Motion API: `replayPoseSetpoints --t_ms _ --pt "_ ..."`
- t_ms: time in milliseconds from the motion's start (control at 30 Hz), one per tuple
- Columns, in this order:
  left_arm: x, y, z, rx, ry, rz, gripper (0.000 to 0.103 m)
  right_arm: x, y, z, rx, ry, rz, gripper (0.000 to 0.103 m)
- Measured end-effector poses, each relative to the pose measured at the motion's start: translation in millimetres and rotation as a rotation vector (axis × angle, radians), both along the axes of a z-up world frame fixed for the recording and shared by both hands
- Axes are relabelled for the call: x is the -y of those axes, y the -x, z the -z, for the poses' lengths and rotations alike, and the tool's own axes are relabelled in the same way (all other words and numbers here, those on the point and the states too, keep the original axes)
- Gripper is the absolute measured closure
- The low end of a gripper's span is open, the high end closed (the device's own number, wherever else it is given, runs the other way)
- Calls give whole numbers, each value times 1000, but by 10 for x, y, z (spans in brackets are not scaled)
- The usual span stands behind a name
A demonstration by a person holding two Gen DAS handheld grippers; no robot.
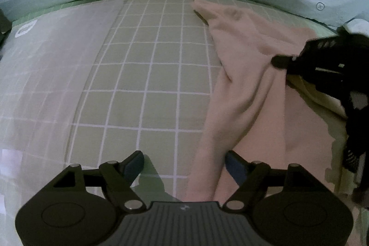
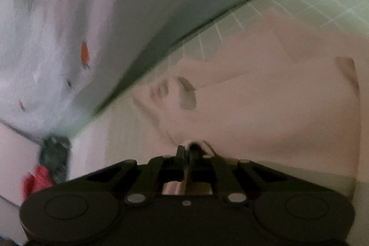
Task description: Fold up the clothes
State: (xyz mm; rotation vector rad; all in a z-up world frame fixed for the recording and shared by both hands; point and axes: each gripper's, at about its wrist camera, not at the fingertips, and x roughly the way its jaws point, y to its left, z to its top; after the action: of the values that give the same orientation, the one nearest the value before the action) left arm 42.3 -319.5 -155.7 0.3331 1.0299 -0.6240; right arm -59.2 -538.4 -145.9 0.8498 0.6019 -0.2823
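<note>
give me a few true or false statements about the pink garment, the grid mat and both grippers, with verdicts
1. The left gripper has its jaws spread apart. True.
2. The soft pale pink cloth garment lies fully flat and neatly folded. False: it is rumpled, and part of it is pulled up.
3. The right gripper has its jaws closed on the pink garment. True.
4. The green cutting mat with a white square grid is covered entirely by the garment. False: much of the grid is bare on the left side of the left wrist view.
5. The left gripper is clamped on the garment. False: a strip of fabric runs between its open jaws, ungripped.
</note>
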Motion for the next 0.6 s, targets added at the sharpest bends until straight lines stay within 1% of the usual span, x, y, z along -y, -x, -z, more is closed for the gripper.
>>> replayPoseSetpoints --t_ms 33,100,167,200,267,300,333,400,467,600 --pt "-4 -5 6 0 3 0 23 -21 -11 2 -11 27 -12 99" --pt "-21 -3 19 3 9 1 23 -18 -1 5 -21 18 -13 98" --pt "-18 7 28 6 12 -3 23 -15 11 5 -29 9 -14 93" --pt "-13 7 27 4 12 -5 23 -15 28 -14 -26 7 -17 90" --pt "-5 7 24 1 10 -7 23 -15 133 -73 -20 19 -22 77" --pt "-3 9 21 1 9 -7 22 -15 206 -107 -14 28 -25 74" --pt "-2 13 18 1 8 -9 22 -21 257 -143 -12 49 -24 69" --pt "2 25 16 3 8 -15 22 -47 370 -222 -12 96 -19 64" --pt "6 40 13 4 7 -20 21 -92 531 -286 -27 157 -6 63" --pt "-12 67 19 2 2 -19 16 -207 886 -335 -96 287 43 63"
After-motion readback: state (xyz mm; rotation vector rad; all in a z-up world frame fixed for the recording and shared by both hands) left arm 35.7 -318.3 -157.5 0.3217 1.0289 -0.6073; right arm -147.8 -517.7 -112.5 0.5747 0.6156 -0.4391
